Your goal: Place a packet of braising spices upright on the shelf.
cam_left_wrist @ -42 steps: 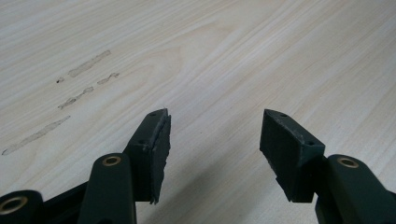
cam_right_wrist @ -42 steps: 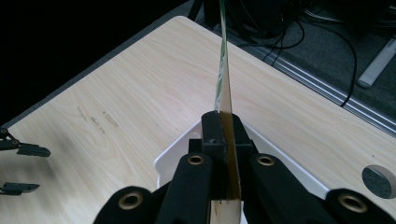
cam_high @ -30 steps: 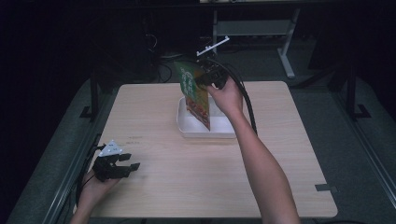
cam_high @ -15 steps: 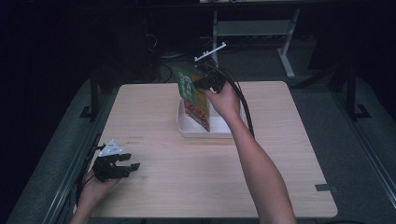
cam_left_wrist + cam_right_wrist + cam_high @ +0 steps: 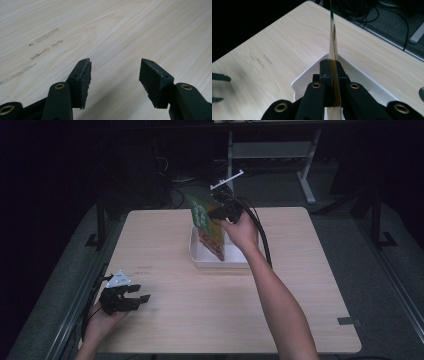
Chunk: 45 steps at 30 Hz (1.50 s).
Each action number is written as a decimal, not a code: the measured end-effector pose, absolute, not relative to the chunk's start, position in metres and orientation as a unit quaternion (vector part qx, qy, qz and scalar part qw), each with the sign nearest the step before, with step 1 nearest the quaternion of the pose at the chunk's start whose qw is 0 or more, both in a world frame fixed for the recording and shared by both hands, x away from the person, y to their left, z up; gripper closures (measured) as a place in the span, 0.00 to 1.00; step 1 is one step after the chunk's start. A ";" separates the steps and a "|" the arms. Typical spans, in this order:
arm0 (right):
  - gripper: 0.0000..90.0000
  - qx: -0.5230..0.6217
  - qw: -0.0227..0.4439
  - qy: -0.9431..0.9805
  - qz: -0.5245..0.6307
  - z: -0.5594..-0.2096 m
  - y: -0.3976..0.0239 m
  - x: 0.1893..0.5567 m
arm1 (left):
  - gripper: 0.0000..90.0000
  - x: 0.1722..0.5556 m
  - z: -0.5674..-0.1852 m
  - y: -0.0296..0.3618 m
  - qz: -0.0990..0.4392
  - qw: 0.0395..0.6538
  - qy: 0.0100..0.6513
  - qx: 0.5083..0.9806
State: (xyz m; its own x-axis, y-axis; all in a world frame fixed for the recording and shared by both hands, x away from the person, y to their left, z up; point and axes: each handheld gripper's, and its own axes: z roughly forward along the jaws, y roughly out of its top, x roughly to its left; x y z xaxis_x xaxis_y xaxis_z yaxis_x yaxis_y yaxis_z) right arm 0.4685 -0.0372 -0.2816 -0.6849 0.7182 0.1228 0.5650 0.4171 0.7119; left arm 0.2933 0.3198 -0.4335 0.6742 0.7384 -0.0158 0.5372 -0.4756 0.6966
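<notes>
Right gripper (image 5: 218, 213) clamped on flat green-and-orange snack packet (image 5: 206, 226), upright over white rectangular plastic tray (image 5: 216, 260); left gripper (image 5: 136, 300) jaws wide apart, nothing between, low over pale wooden table (image 5: 200, 315).

left gripper (image 5: 142, 299): black body, a grey three-cornered plate on top, a black cable trailing behind
left gripper's pads (image 5: 86, 75): dark, flat, worn at the edges, with small screw holes in the side
right gripper (image 5: 332, 72): black arms with brass-coloured rivets at the joints
right gripper's cable (image 5: 260, 232): black, thick, looping
forearms (image 5: 280, 305): bare, no sleeves
</notes>
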 end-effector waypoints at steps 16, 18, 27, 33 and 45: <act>0.99 0.396 0.082 0.837 0.369 -0.289 -0.051 0.463 | 0.46 0.293 -0.434 0.319 0.144 0.346 0.376 0.847; 0.99 0.395 0.082 0.838 0.368 -0.290 -0.053 0.462 | 0.46 0.293 -0.434 0.318 0.144 0.345 0.376 0.848; 0.99 0.398 0.081 0.835 0.371 -0.293 -0.060 0.460 | 0.46 0.294 -0.435 0.318 0.143 0.344 0.375 0.849; 0.83 0.407 0.086 0.837 0.357 -0.294 -0.062 0.461 | 0.46 0.293 -0.435 0.319 0.142 0.345 0.376 0.848; 0.59 0.410 0.056 0.828 0.378 -0.294 -0.086 0.452 | 0.45 0.293 -0.435 0.317 0.144 0.344 0.376 0.848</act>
